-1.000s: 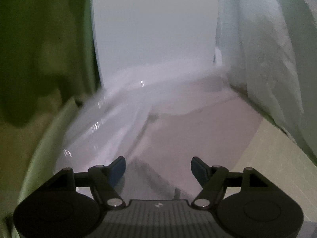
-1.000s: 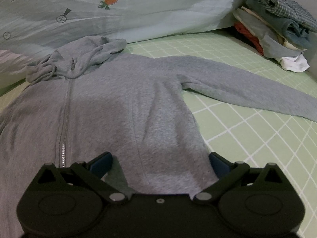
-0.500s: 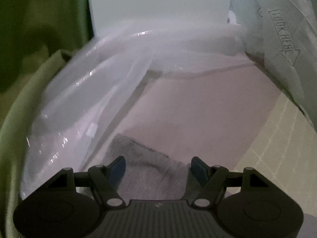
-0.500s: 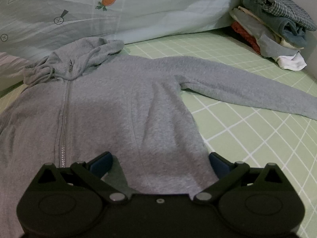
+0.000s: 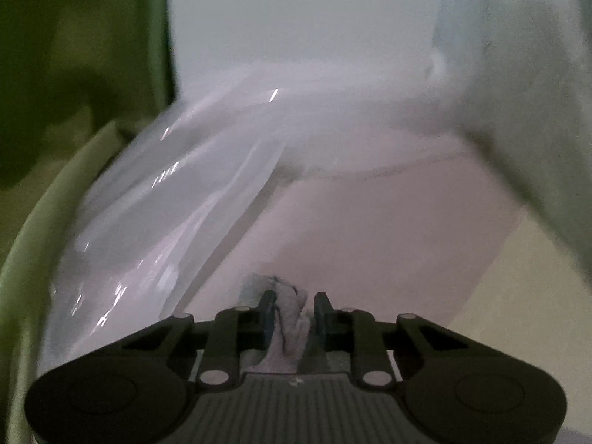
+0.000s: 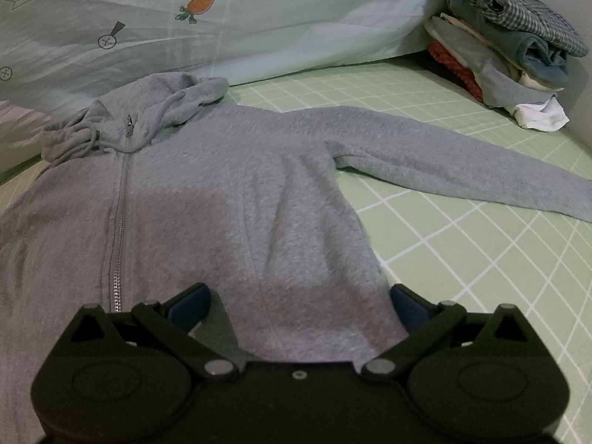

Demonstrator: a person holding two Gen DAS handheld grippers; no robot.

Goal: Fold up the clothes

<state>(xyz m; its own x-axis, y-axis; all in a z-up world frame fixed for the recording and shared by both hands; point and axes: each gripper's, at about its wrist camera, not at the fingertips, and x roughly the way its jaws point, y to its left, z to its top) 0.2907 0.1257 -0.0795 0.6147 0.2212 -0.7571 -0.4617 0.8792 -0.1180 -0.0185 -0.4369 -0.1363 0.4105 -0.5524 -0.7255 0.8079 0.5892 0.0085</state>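
A grey zip-up hoodie (image 6: 229,192) lies flat, front up, on the green checked sheet (image 6: 462,251). Its hood (image 6: 148,114) points toward the pale blue quilt, and one sleeve (image 6: 462,170) stretches out to the right. My right gripper (image 6: 296,307) hovers open over the hoodie's bottom hem, fingers wide on either side of the fabric. In the left wrist view, my left gripper (image 5: 294,312) is shut on a bunched bit of grey hoodie cloth (image 5: 290,318), likely the other sleeve's end. The remainder of that sleeve is hidden below the gripper.
A pile of folded clothes (image 6: 507,48) sits at the back right corner. A pale blue quilt (image 6: 259,22) with a carrot print lies along the back. In the left wrist view a pink pillow (image 5: 370,229) in clear plastic wrap (image 5: 166,203) lies ahead, beside a white wall (image 5: 296,11).
My left gripper went from open to shut on the grey cloth that came between its fingers. The right gripper stayed open and edged slightly forward over the hem.
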